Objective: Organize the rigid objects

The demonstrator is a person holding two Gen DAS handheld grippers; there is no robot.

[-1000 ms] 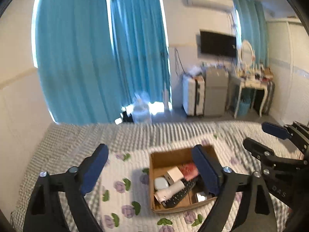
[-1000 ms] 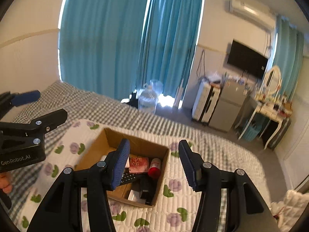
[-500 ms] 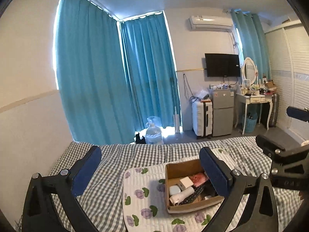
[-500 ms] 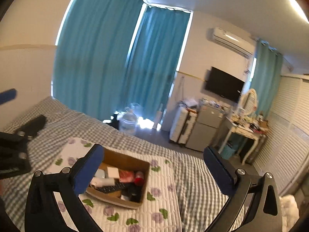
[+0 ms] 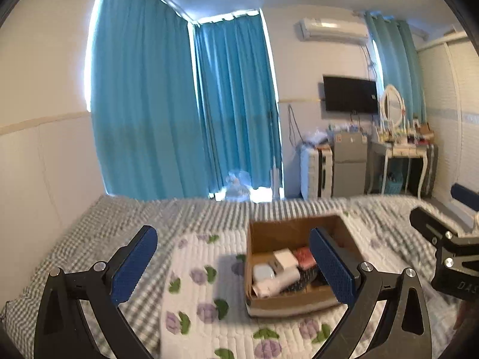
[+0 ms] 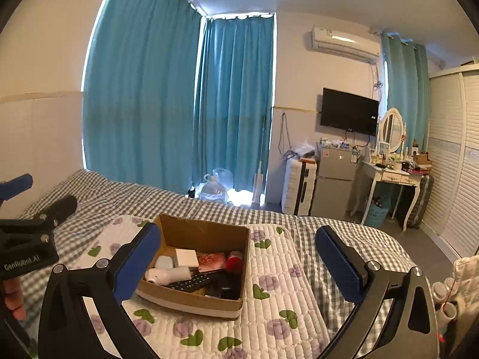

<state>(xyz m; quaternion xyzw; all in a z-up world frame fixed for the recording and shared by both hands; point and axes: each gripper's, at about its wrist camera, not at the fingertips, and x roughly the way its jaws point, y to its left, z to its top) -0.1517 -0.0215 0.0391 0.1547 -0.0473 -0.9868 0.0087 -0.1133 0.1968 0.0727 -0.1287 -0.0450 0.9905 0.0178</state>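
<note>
A brown cardboard box (image 6: 209, 233) stands on a white flowered quilt (image 6: 278, 296) on the bed. It holds a white bottle (image 6: 169, 274), a white square box (image 6: 186, 258), a red patterned pack (image 6: 211, 261), a red-capped item (image 6: 234, 261) and a black remote (image 6: 188, 284). The box also shows in the left wrist view (image 5: 281, 234). My right gripper (image 6: 239, 264) is open and empty, held above and before the box. My left gripper (image 5: 232, 264) is open and empty, to the box's left.
The bed has a grey checked sheet (image 6: 125, 200). Teal curtains (image 6: 167, 104) hang behind it. A water jug (image 6: 214, 190), a suitcase (image 6: 299, 187), a small fridge (image 6: 333, 179) and a white dressing table (image 6: 389, 176) stand at the far wall. Bottles (image 6: 446, 299) lie at the lower right.
Both cameras have dipped back toward the bed, so the box sits closer and larger. Both grippers stay wide open; a second ago the right gripper was narrower.
</note>
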